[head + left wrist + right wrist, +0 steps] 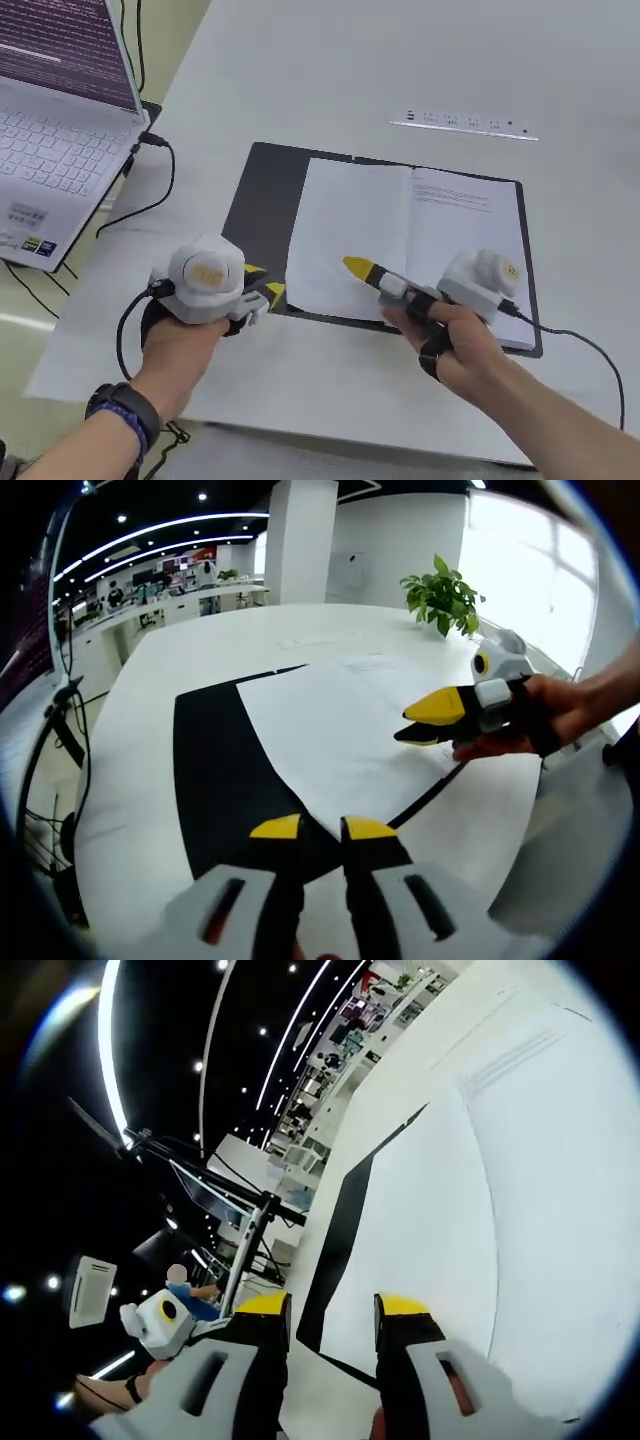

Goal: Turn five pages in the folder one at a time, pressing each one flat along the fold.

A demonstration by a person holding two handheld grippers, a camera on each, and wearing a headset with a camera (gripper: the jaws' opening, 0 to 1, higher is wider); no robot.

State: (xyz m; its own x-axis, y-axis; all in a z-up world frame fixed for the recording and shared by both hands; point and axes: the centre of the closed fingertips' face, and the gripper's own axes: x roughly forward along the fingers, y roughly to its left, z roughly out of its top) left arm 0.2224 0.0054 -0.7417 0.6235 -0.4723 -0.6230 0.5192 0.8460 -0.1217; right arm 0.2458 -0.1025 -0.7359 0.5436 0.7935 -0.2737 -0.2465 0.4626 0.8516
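A black folder (pixel 262 200) lies open on the white table with a white left page (pixel 345 230) and a printed right page (pixel 465 240). My right gripper (pixel 358 268) hovers low over the left page's lower part, near the fold. In its own view the right gripper (pixel 332 1305) has its jaws apart with nothing between them. My left gripper (pixel 266 283) sits at the folder's near left corner. Its yellow tips (pixel 322 828) stand a narrow gap apart over the black cover (pixel 215 770). From the left gripper view the right gripper (pixel 405 730) floats above the page.
An open laptop (pixel 55 130) stands at the far left, and its black cable (pixel 150 200) trails toward the folder. A flat silver strip (pixel 465 125) lies beyond the folder. A cable (pixel 590 345) runs from the right gripper across the table. The table's near edge is close to my hands.
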